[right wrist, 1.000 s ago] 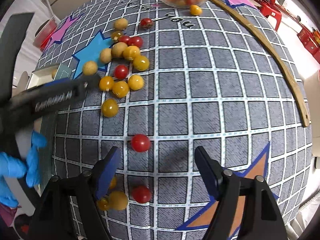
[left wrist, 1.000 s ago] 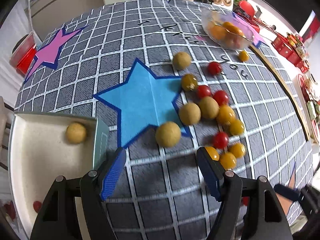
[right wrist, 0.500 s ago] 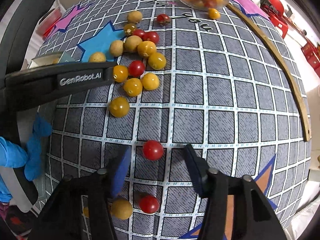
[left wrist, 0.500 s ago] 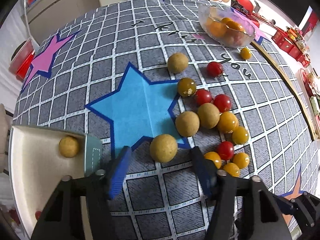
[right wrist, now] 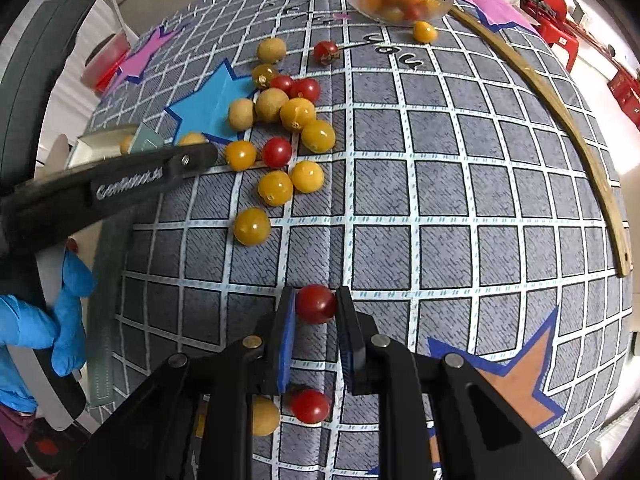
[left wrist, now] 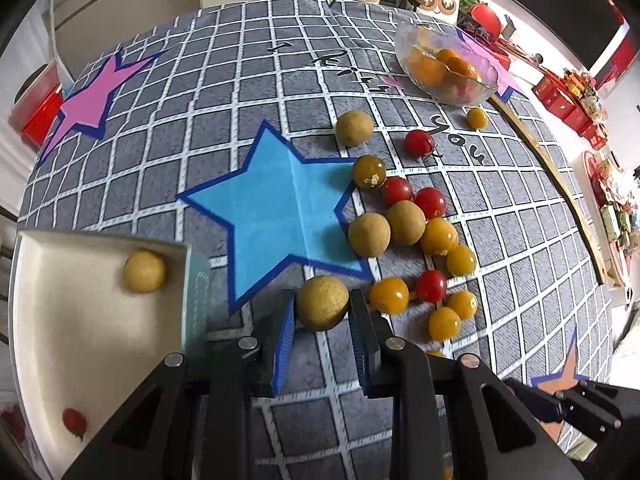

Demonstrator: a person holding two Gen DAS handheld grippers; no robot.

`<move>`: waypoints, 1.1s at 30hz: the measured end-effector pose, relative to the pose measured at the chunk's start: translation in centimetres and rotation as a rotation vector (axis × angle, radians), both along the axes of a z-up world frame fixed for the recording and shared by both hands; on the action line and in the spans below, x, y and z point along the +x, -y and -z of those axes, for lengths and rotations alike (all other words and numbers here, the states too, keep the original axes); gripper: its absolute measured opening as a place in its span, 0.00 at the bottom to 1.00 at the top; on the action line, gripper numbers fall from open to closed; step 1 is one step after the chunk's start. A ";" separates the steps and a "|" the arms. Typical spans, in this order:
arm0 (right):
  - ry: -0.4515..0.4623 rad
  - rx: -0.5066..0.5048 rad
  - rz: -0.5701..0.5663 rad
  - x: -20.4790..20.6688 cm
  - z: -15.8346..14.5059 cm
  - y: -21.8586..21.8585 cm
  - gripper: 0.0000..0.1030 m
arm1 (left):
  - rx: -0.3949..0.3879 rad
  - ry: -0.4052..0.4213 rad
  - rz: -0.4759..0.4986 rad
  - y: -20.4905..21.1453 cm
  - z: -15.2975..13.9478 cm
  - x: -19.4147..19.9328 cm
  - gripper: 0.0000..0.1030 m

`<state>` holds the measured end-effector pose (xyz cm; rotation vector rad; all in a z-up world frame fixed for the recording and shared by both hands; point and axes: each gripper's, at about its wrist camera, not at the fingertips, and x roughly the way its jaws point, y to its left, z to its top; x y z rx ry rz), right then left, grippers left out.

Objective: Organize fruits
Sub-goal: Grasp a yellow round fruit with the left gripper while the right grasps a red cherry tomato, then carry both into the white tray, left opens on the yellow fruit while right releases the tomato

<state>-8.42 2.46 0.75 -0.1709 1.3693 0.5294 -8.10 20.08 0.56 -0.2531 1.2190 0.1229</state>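
Observation:
My left gripper points down at the grey checked cloth, its jaws closing with a tan longan between the blue pads, which touch it on both sides. My right gripper is shut on a red cherry tomato that rests on the cloth. A loose heap of longans, red tomatoes and yellow tomatoes lies right of the blue star. At the left a white tray holds one longan and a red tomato.
A glass bowl of orange fruit stands at the far right of the cloth. A curved wooden strip runs along the right edge. A blue-gloved hand holds the left gripper. Another red tomato and a yellow fruit lie under my right gripper.
Both grippers went from wide open to closed in, the left around the longan and the right around the red tomato. Each moved slightly forward and down over its fruit.

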 end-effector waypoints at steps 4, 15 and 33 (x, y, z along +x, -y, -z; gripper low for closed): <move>-0.006 0.014 0.002 -0.1 -0.5 0.1 0.20 | -0.008 0.011 -0.010 -0.2 -0.9 -1.3 0.27; 0.003 0.031 -0.037 -0.2 -2.1 -1.9 0.20 | 0.012 0.029 -0.051 -1.9 -3.2 -6.1 0.27; 0.011 0.102 -0.267 -2.6 -4.2 -13.7 0.20 | 0.094 -0.020 -0.267 -11.1 -3.3 -15.6 0.27</move>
